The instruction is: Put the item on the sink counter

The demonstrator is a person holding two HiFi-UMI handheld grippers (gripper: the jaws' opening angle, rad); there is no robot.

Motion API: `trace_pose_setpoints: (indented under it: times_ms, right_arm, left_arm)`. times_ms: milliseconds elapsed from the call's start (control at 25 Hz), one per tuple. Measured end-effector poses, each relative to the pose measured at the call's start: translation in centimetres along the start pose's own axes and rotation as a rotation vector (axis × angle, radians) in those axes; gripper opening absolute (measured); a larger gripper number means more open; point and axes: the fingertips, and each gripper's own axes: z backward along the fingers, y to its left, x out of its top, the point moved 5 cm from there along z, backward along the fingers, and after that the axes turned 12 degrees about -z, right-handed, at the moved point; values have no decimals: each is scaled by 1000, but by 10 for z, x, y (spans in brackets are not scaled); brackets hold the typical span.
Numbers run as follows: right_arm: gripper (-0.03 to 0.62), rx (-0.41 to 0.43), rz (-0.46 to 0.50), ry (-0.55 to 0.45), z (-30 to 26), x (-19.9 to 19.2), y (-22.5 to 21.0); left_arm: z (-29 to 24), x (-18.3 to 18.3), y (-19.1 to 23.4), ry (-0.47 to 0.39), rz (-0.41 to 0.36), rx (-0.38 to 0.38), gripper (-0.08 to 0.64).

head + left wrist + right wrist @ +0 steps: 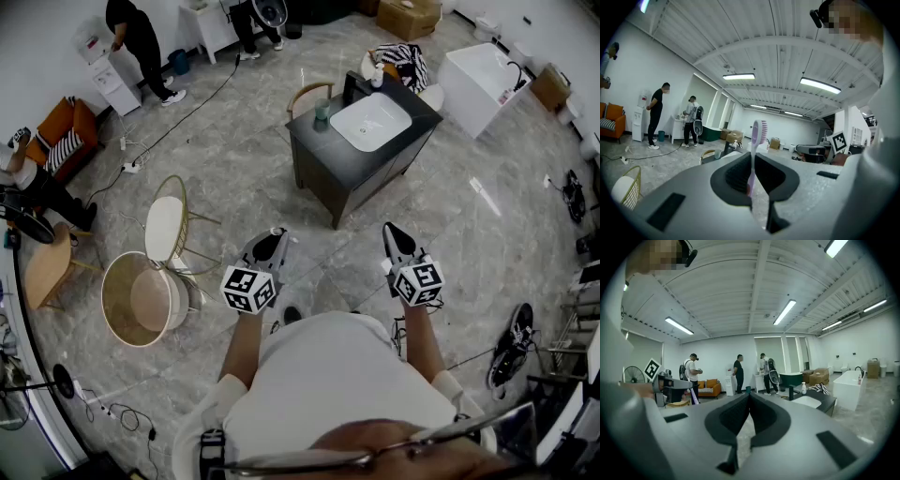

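Observation:
The sink counter (323, 155) is a dark cabinet with a white basin, standing across the floor ahead of me. It also shows small in the left gripper view as the sink counter (723, 153), and at the right in the right gripper view as the sink counter (813, 401). My left gripper (277, 232) (753, 158) is shut on a lilac toothbrush (757, 138), which stands upright with its bristle head above the jaws. My right gripper (391, 229) (749, 395) is shut with nothing in it. Both are held at waist height, well short of the counter.
A teal cup (322, 110), a black tap (350, 87) and a soap bottle (377, 75) stand on the counter. Round wicker chairs (141, 298) are at my left and a white bathtub (480, 80) is at the far right. People stand at the back wall, and cables lie on the floor.

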Motion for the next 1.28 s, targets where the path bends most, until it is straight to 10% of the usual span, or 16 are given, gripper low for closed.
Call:
trace_pose_setpoints:
  times_ms: [1280]
  right_arm:
    - [6, -131, -69, -78, -13, -18, 55]
  left_arm:
    - [7, -11, 55, 19, -20, -160, 28]
